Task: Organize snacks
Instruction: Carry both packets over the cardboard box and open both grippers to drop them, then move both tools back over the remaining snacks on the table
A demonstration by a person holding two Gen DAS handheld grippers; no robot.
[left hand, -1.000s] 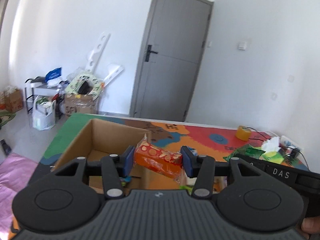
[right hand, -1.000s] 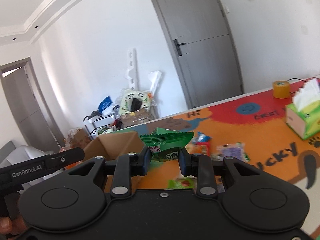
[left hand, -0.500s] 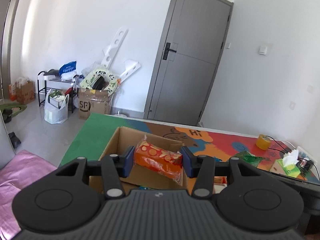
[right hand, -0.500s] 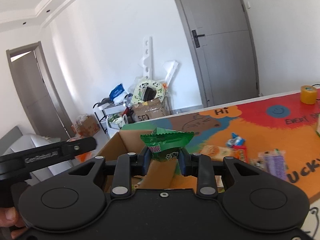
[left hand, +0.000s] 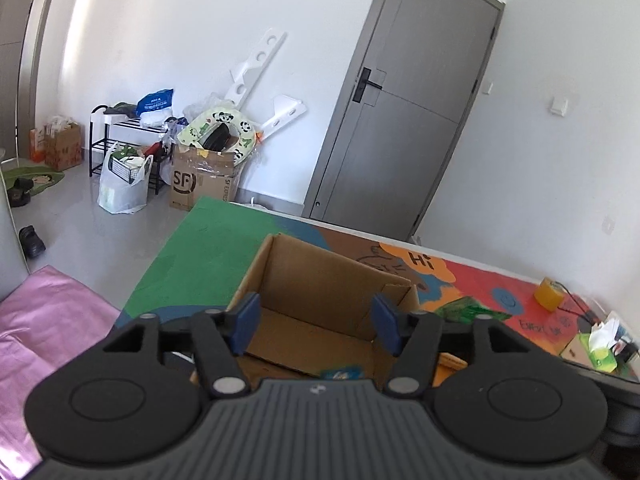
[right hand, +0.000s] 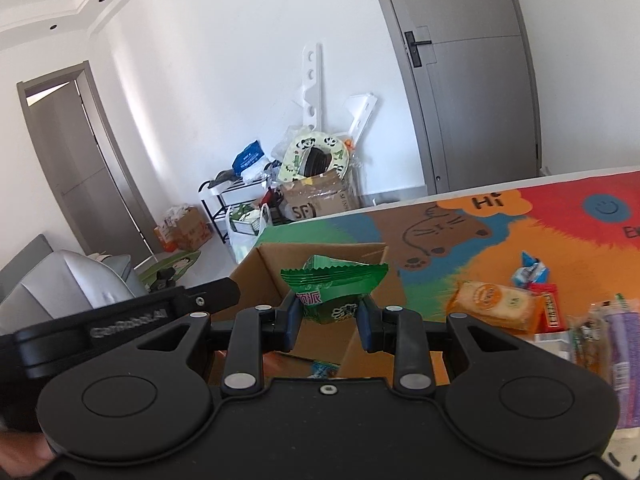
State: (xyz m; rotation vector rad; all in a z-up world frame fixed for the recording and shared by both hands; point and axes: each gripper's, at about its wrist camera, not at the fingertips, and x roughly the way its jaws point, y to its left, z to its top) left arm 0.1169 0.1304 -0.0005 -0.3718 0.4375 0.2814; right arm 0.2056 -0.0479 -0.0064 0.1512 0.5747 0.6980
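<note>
An open cardboard box stands on the colourful play mat. My left gripper hangs over the box with its blue-padded jaws opening and nothing between them; the orange snack pack it carried is out of sight. In the right wrist view my right gripper is shut on a green snack packet, held upright just in front of the same box. The green packet also shows past the box's right wall in the left wrist view. A blue wrapper lies inside the box.
Loose snacks lie on the mat right of the box: an orange cracker pack, a blue-white wrapper, a red bar, purple packs. A yellow tape roll and a tissue box sit far right. Floor clutter lines the wall.
My left gripper's jaws spread and the orange snack pack left them. Both grippers moved leftward toward the box; the right one kept its green packet.
</note>
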